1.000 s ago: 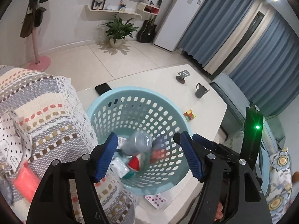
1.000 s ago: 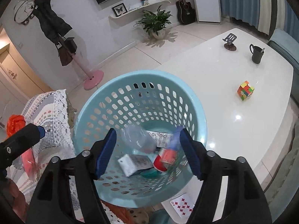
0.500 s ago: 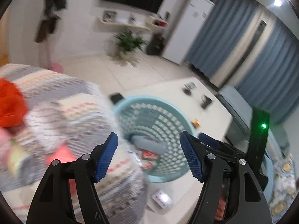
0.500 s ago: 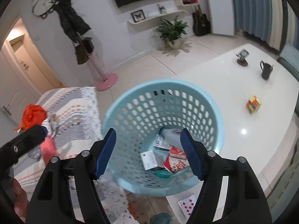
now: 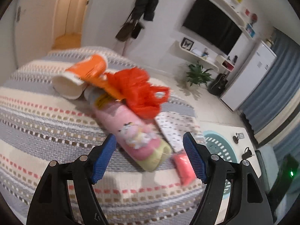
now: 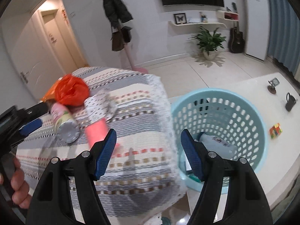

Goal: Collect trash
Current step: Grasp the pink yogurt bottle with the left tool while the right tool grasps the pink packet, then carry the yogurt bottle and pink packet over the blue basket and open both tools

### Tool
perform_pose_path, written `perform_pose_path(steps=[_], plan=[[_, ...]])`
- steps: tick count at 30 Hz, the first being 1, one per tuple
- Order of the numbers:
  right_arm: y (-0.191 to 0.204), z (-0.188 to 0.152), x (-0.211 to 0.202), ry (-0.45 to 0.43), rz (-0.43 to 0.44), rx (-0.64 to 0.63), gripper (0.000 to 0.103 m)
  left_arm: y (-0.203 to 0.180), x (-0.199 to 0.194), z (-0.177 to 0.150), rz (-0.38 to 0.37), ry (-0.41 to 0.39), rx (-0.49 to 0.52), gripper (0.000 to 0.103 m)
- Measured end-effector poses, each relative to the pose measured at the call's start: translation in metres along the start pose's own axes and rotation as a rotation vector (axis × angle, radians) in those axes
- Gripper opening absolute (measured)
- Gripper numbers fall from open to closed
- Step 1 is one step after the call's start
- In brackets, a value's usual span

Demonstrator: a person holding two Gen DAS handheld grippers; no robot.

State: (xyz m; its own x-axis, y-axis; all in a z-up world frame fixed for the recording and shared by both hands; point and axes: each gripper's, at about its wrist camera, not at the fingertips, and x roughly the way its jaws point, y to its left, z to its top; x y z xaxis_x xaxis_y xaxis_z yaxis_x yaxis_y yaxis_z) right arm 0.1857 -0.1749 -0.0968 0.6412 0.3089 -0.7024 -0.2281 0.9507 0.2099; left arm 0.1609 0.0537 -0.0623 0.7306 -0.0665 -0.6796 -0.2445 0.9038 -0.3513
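Trash: pink can [image 5: 136, 131], orange bag [image 5: 138, 91] and pink packet [image 5: 184, 168] lie on the knit-covered seat [image 5: 46, 123] beside the basket [image 6: 241, 112]. Step: reaching for the next piece. Left tongs [image 5: 150, 157] opening, empty, framing the can; right tongs [image 6: 148, 150] spread, empty. Next: lower, pinch the can squarely.

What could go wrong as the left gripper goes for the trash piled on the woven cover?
1. The left gripper, its jaws opening and empty, faces the pink canister. It lies on its side on the soft woven cover, so it may roll away when nudged.
2. The red plastic bag rests against the canister's far end and could snag or drag along.
3. The blue basket sits beside the cover's edge; pushed items could drop outside it.
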Motion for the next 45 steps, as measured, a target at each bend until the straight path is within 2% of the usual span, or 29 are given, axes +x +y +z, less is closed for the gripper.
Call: perform_pose_path(steps=[6, 9, 13, 15, 20, 22, 27, 30, 31, 32, 35, 40, 43, 45], plan=[[0.017, 0.007, 0.006, -0.002, 0.004, -0.042, 0.067, 0.007, 0.031, 0.014, 0.078, 0.030, -0.043, 0.074], [0.025, 0.009, 0.011, 0.002, 0.035, -0.068, 0.067, 0.001, 0.048, 0.022, 0.138, 0.044, -0.044, 0.074], [0.038, 0.007, 0.018, 0.021, 0.060, -0.113, 0.067, 0.003, 0.059, 0.024, 0.170, 0.065, -0.030, 0.073], [0.044, 0.004, 0.023, 0.035, 0.075, -0.127, 0.067, 0.005, 0.059, 0.022, 0.154, 0.066, -0.019, 0.072], [0.057, 0.000, 0.036, 0.071, 0.093, -0.154, 0.067, 0.021, 0.041, 0.016, 0.084, 0.086, 0.028, 0.053], [0.060, -0.002, 0.039, 0.081, 0.100, -0.157, 0.067, 0.031, 0.034, 0.009, 0.040, 0.100, 0.036, 0.050], [0.070, -0.006, 0.047, 0.109, 0.106, -0.163, 0.067, 0.062, 0.012, -0.003, -0.057, 0.140, 0.042, 0.049], [0.078, -0.011, 0.049, 0.113, 0.089, -0.184, 0.067, 0.079, -0.001, -0.013, -0.084, 0.154, 0.051, 0.049], [0.081, -0.012, 0.048, 0.110, 0.078, -0.195, 0.064, 0.082, -0.006, -0.017, -0.086, 0.157, 0.061, 0.049], [0.085, -0.013, 0.050, 0.110, 0.075, -0.205, 0.055, 0.086, -0.011, -0.021, -0.088, 0.161, 0.074, 0.049], [0.093, -0.016, 0.048, 0.107, 0.058, -0.236, 0.050, 0.098, -0.026, -0.033, -0.085, 0.170, 0.111, 0.049], [0.102, -0.024, 0.041, 0.104, 0.071, -0.258, 0.048, 0.115, -0.043, -0.045, -0.108, 0.198, 0.129, 0.050], [0.107, -0.028, 0.038, 0.109, 0.076, -0.264, 0.048, 0.116, -0.046, -0.043, -0.100, 0.182, 0.138, 0.048], [0.109, -0.029, 0.037, 0.112, 0.076, -0.270, 0.048, 0.112, -0.048, -0.039, -0.090, 0.169, 0.140, 0.054]])
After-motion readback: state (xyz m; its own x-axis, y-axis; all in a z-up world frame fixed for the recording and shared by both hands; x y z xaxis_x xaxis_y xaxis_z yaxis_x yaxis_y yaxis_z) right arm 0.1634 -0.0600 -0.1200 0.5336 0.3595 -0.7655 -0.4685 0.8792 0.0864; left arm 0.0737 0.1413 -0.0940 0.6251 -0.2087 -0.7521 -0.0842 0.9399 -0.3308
